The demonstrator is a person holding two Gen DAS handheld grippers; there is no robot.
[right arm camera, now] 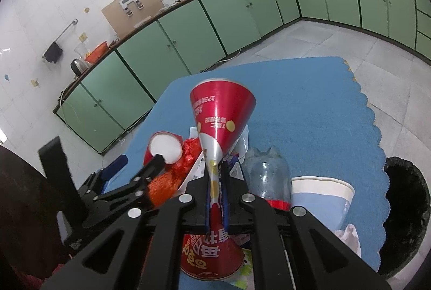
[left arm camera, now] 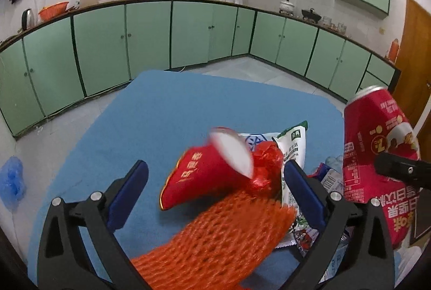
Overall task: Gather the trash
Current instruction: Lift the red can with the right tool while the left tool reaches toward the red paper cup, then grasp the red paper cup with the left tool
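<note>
Crushed red drink can is clamped by right gripper; black-lined bin is shown only there. Left gripper is spread wide around orange foam net.

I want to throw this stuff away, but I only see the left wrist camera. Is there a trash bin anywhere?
Observer: Yes. The right wrist view shows a black trash bin just past the scalloped edge of the blue mat.
Operator: Is the red can squished?
Observer: Yes. The right gripper is shut on the red can and pinches its middle flat.
Operator: Is more trash near it?
Observer: A blue-and-white paper cup stands next to a clear plastic bottle.
</note>
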